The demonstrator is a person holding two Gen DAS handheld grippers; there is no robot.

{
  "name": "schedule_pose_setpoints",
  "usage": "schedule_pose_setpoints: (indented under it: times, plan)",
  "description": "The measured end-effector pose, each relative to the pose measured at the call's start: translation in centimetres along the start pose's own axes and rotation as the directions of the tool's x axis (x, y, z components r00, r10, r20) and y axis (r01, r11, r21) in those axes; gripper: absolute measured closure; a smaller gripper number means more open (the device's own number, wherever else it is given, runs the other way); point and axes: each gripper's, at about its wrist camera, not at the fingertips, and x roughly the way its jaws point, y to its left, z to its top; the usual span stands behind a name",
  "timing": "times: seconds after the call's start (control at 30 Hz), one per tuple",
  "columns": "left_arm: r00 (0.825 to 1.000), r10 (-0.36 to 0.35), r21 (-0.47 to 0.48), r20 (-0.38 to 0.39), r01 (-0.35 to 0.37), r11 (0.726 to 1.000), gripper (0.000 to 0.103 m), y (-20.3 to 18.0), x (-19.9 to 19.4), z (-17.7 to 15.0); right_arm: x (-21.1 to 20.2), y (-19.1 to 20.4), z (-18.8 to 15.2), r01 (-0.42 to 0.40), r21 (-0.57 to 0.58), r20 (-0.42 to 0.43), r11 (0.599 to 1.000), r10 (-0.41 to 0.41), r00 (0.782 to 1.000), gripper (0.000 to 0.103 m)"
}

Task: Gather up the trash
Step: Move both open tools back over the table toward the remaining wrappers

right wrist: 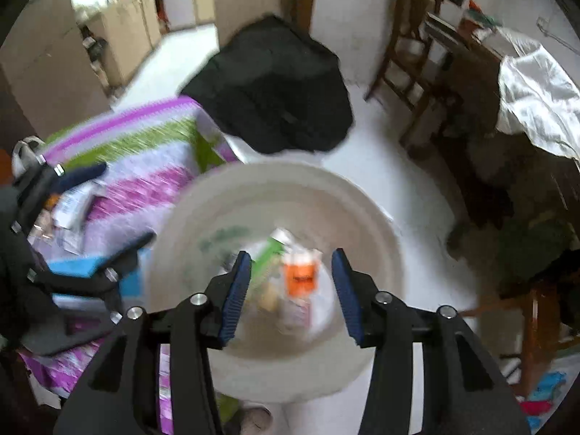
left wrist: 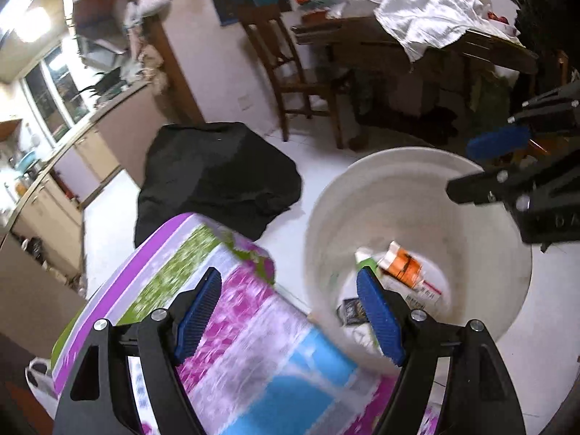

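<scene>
Collecting trash into bin (right wrist: 275, 188)
Both grippers (left wrist: 290, 311) (right wrist: 291, 290) parted, empty; best kept centred above rim before next pick

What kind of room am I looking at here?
Probably a lived-in home, an eating area open to a kitchen: a wooden chair beside a cluttered table, kitchen cabinets under a window, and a white bucket holding trash on the tiled floor.
</scene>
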Motion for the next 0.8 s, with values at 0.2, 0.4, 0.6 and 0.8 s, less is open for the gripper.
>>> schedule_pose_setpoints:
  times: [0.2, 0.4, 0.6, 0.8]
  plan:
    - [0.991, 0.133, -0.122, 0.001, -0.132, 0.984, 0.026, 3.7, -3.5, -6.2, -2.9, 5.7, -1.4, -0.037, -0.023, 0.196, 0.999, 0.04, 0.98, 0.046]
    - [0.965, 0.262, -0.296, -0.01, -0.253, 0.921, 0.026, 8.4, -8.8, -12.3, -5.1, 11.7, -3.9, -0.093, -0.061, 0.348, 0.994, 0.108, 0.931, 0.03]
    - [0.907, 0.42, -0.445, 0.034, -0.363, 0.819, 0.021, 11.8, -16.6, -17.0, -5.7, 16.8, -5.9, -0.143, -0.079, 0.393, 0.987, 0.163, 0.905, 0.019]
    - [0.842, 0.534, -0.545, 0.074, -0.415, 0.729, 0.021, 13.6, -23.1, -20.8, -5.6, 20.2, -6.7, -0.219, -0.059, 0.385, 0.974, 0.225, 0.895, 0.017]
